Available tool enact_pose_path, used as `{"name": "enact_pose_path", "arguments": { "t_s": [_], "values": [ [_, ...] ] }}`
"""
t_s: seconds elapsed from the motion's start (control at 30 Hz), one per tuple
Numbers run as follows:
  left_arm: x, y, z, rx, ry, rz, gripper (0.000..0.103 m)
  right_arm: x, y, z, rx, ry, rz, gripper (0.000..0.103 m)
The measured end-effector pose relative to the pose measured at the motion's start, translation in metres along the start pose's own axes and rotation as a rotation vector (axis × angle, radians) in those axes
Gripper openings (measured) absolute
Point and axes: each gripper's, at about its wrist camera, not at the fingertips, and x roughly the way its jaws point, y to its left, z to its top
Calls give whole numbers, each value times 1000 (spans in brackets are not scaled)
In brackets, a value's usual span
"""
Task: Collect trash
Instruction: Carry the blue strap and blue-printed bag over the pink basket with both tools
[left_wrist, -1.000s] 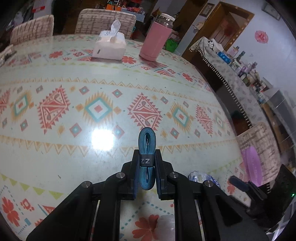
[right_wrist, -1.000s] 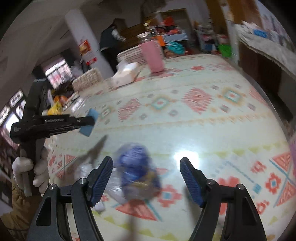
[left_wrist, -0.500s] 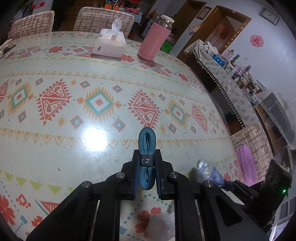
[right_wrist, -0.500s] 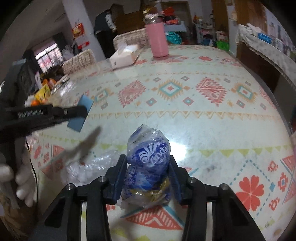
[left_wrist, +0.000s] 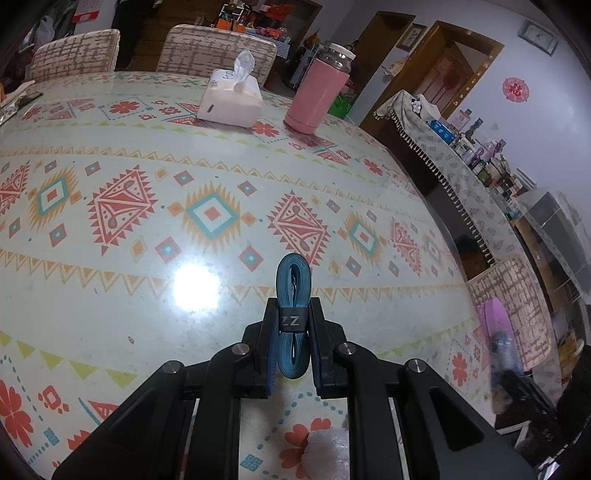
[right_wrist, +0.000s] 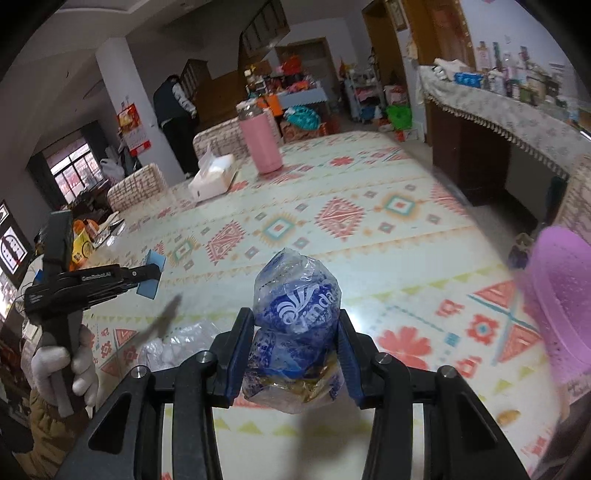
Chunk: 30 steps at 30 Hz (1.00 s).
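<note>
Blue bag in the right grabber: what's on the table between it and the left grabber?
A crumpled clear plastic bag lies on the tablecloth there, seen in the right wrist view.

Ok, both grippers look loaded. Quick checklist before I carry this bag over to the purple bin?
1. Right gripper shut on blue plastic bag: ok.
2. Bag lifted off the table: cannot tell.
3. Purple bin in view at right: ok.
4. Bin opening facing the gripper: cannot tell.
5. Left gripper shut on blue strap: ok.
6. Clear plastic bag left on the table: not ok.
</note>
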Motion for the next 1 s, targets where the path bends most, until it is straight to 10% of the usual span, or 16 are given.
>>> {"name": "enact_pose_path", "arguments": {
  "t_s": [0.53,1.0],
  "values": [
    [-36,-119,-14,227,31,-94,14,-52,-95,-19,173,-87,-26,48],
    [37,-308,-16,462,175,-271,14,-111,-209,-24,318,-179,-157,48]
  ]
}}
